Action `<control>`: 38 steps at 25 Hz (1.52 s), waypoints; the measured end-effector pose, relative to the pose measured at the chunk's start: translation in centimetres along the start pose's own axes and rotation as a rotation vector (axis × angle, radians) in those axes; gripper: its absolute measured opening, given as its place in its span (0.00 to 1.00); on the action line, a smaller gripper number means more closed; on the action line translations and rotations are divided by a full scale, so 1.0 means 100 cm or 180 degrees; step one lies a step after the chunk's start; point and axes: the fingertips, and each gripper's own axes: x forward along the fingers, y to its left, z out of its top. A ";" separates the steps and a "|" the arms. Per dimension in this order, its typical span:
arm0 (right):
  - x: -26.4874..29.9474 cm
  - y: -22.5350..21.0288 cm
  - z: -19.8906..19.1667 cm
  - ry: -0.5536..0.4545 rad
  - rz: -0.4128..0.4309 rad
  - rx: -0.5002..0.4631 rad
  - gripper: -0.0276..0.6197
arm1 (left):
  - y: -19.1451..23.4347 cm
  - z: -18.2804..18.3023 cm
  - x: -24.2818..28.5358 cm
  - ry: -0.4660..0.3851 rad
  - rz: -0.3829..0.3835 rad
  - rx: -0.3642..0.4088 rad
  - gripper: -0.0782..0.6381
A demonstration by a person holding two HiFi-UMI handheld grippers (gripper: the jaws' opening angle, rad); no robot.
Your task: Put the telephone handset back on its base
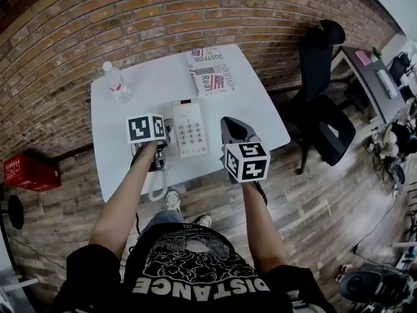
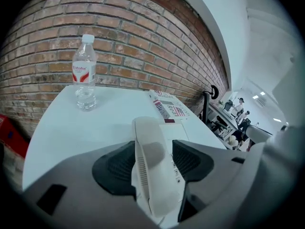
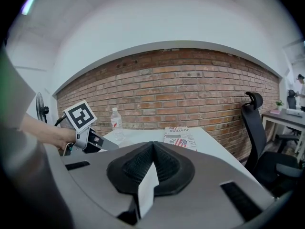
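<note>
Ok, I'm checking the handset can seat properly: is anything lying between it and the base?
Nothing visible does. The handset already appears to lie along the base, between the open jaws of the left gripper. The bottle and magazine sit farther back on the table, clear of both.

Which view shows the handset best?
Left gripper view: the handset lies close up, centre frame, between the open jaws. Head view: the left gripper hides most of it. Right gripper view: not visible.
</note>
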 end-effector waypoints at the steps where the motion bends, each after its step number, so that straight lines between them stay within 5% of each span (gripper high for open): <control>1: 0.000 0.001 0.002 -0.0007 -0.0001 -0.0002 0.04 | -0.002 0.005 -0.003 -0.0056 -0.0047 0.0009 0.45; 17: -0.003 -0.004 0.059 -0.0286 -0.0047 -0.0118 0.04 | -0.052 0.106 -0.083 -0.1297 -0.0742 0.0842 0.41; 33: -0.006 0.009 0.094 -0.0522 0.0007 -0.0292 0.04 | -0.061 0.129 -0.135 -0.1969 -0.0648 0.1421 0.15; 38: -0.002 0.011 0.095 -0.0512 0.0004 -0.0326 0.04 | -0.052 0.132 -0.136 -0.2005 -0.0583 0.1375 0.13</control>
